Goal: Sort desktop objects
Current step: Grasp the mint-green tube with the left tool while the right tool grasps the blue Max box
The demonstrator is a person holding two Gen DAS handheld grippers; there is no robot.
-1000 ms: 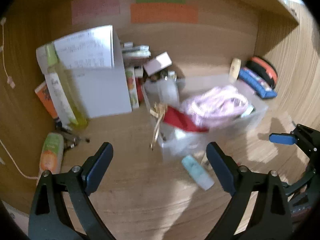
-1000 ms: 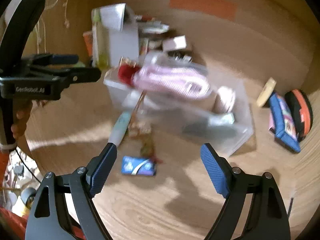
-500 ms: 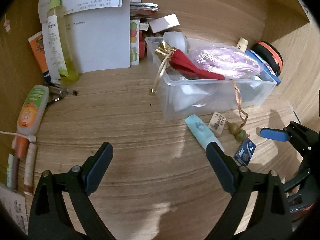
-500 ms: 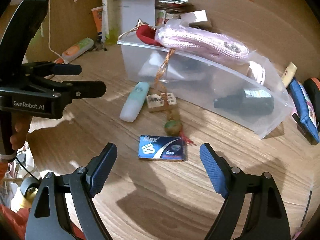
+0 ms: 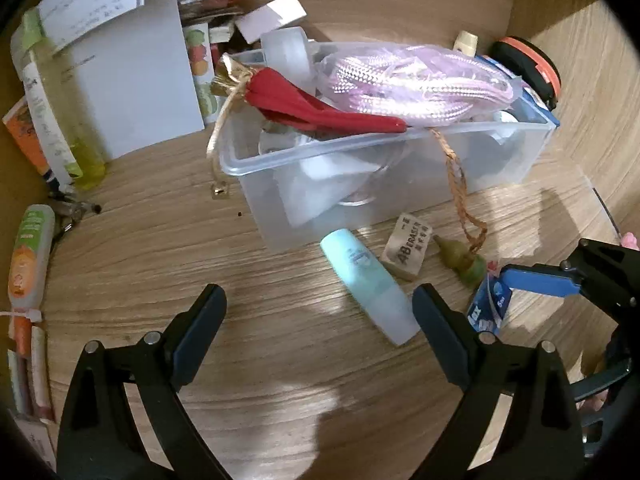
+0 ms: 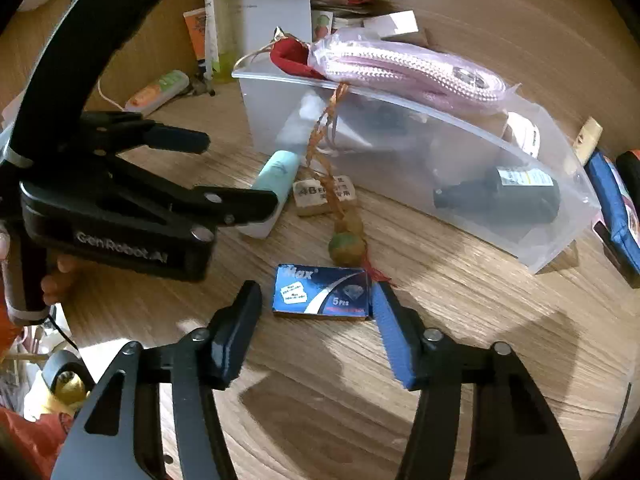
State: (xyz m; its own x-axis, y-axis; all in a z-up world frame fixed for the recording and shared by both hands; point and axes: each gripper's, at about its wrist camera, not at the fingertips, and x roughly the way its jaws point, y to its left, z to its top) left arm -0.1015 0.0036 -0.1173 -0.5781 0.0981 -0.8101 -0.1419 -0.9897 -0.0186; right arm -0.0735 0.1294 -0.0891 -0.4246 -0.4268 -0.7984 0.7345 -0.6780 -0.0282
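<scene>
Blue card catches the light on a wooden desk (image 6: pixel 460 320) as the right tongs (image 6: pixel 316 320) come down around a small flat pack (image 6: pixel 322 290), its jaws spread wide with one finger at either short end; the right-hand pad appears to touch or nearly touch the pack's edge, the left one stands just clear. Nothing is gripped yet. The left tongs (image 5: pixel 320 320) hover wide open and empty above a pale teal tube (image 5: pixel 368 286) lying on the desk just in front of a clear bin (image 5: pixel 532 152). Beside the tube lie an eraser (image 5: pixel 406 246) and a green bead (image 5: pixel 464 262) on a braided cord (image 5: pixel 456 184) that trails out over the bin's rim. The bin is already heaped with a bagged pink rope (image 5: pixel 420 80) and a red pouch (image 5: pixel 312 106).

The step in hand looks to be the pick-up of the pack. It lies flat and thin, so the fingers would do well to go right down to the desk before closing, square to the short ends, or the card may skid or tip up. The red tassel at the bead's end lies against the pack's far corner and could be dragged along; a straight lift would free it. With the two tools close together, the left should keep clear while the right closes.
</scene>
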